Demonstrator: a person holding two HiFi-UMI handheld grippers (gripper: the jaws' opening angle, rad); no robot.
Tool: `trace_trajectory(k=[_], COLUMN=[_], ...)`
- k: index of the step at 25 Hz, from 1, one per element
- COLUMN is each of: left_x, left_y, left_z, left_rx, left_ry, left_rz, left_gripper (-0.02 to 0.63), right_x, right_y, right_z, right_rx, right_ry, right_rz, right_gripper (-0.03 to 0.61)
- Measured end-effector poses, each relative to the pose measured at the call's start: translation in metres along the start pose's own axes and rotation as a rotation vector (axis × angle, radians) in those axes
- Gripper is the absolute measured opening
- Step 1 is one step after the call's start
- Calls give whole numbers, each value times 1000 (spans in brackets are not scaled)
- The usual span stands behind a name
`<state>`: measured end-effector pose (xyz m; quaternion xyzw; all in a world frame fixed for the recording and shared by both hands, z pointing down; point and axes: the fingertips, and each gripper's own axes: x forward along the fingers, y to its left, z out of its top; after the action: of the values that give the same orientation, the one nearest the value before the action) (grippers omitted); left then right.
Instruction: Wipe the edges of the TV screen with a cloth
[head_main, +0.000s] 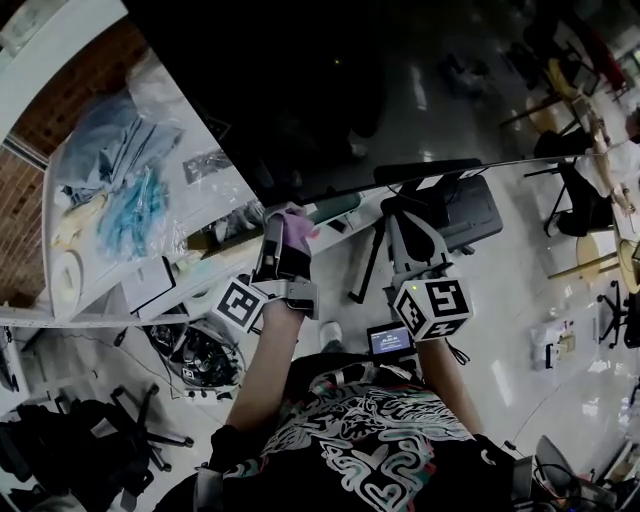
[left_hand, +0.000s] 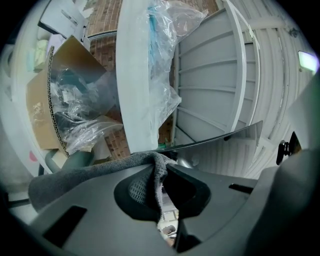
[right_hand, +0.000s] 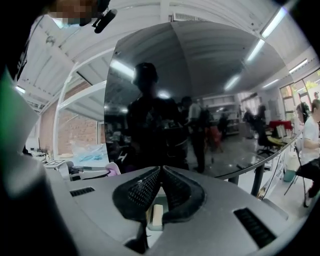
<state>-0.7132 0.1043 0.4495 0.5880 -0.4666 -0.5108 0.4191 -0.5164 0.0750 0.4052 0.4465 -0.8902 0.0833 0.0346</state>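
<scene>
The big dark TV screen (head_main: 400, 80) leans across the top of the head view, its lower edge running from centre left to the right. My left gripper (head_main: 283, 222) is at the screen's lower left corner, shut on a cloth (head_main: 298, 226) that looks purplish here. In the left gripper view the grey cloth (left_hand: 95, 175) is pinched between the jaws of the left gripper (left_hand: 162, 172), just under the thin TV edge (left_hand: 220, 140). My right gripper (head_main: 400, 212) is below the lower edge, shut with nothing in it. The right gripper (right_hand: 161, 170) faces the glossy screen (right_hand: 190, 75).
A white shelf unit (head_main: 120, 290) at the left holds plastic bags (head_main: 120, 190) and cardboard (left_hand: 40, 105) against a brick wall. The TV's black stand (head_main: 450, 210) is under the screen. A small lit device (head_main: 389, 340) and a chair base (head_main: 140, 430) are on the floor.
</scene>
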Motion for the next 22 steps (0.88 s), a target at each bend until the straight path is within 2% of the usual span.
trace_trajectory(k=[12, 18, 22], left_x=[1, 3, 7], left_y=[-4, 0, 3], left_z=[-1, -2, 0], left_rx=[-7, -31, -18], left_ry=[3, 8, 20], left_rz=[17, 21, 30], left_gripper=[40, 40, 40], right_x=[30, 42, 48], right_y=[12, 16, 22], right_z=[-7, -15, -18], right_rx=[-92, -89, -62], right_ry=[39, 64, 58], right_rz=[-7, 18, 48], right_gripper=[35, 35, 35])
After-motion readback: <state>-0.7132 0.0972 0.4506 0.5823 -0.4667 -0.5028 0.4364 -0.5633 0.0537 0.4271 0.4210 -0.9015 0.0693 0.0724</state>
